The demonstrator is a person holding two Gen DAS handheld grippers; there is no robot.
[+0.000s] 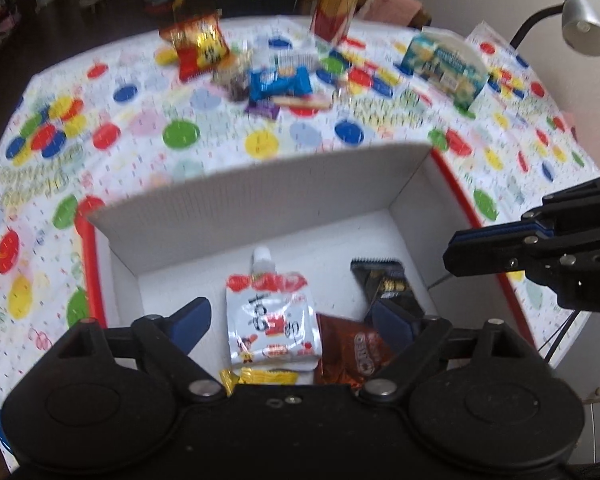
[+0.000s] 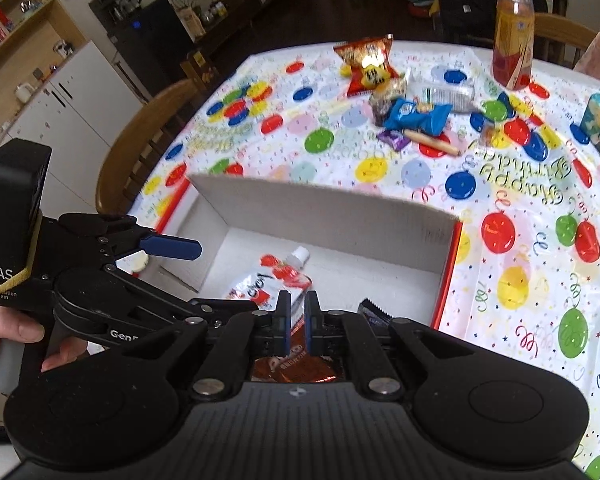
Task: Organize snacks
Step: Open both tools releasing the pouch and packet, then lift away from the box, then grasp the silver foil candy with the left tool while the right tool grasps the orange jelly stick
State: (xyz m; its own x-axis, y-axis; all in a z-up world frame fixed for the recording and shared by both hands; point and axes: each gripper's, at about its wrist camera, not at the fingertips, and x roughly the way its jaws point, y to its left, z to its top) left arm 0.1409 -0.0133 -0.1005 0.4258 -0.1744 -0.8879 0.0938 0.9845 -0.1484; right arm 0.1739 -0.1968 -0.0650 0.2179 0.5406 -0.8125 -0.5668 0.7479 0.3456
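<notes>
1. Right now, two grippers are hovering over one white box [image 1: 284,196]. The left gripper [image 1: 296,320] is showing its two blue fingers spread wide, holding nothing.
2. The right gripper [image 2: 296,322] is showing its two blue pads almost pressed together, with a thin gap and nothing pinched between them.
3. Four snacks are lying in the box: one white pouch [image 1: 270,320] with a cap, one brown Oreo pack [image 1: 352,354] touching it, one black packet [image 1: 384,286] leaning toward the right wall, and one yellow wrapper [image 1: 260,378] peeking out at the near edge.
4. A hand [image 2: 4,336] is gripping the left tool's handle in the right view.
5. The box is sitting on one balloon-print cloth [image 1: 140,128], red trim showing at both its sides.
6. Farther out, a cluster of loose snacks is waiting: one red bag [image 1: 198,46], one blue pack [image 1: 280,82], one purple sweet [image 1: 263,111], one tan stick [image 1: 300,101], and some clear-wrapped pieces too blurred to count.
7. One orange bottle [image 1: 336,0] is standing upright behind the cluster.
8. One blue-green carton [image 1: 444,66] is sitting well apart to the right.
9. One lamp [image 1: 584,20] is bending over the far right edge.
</notes>
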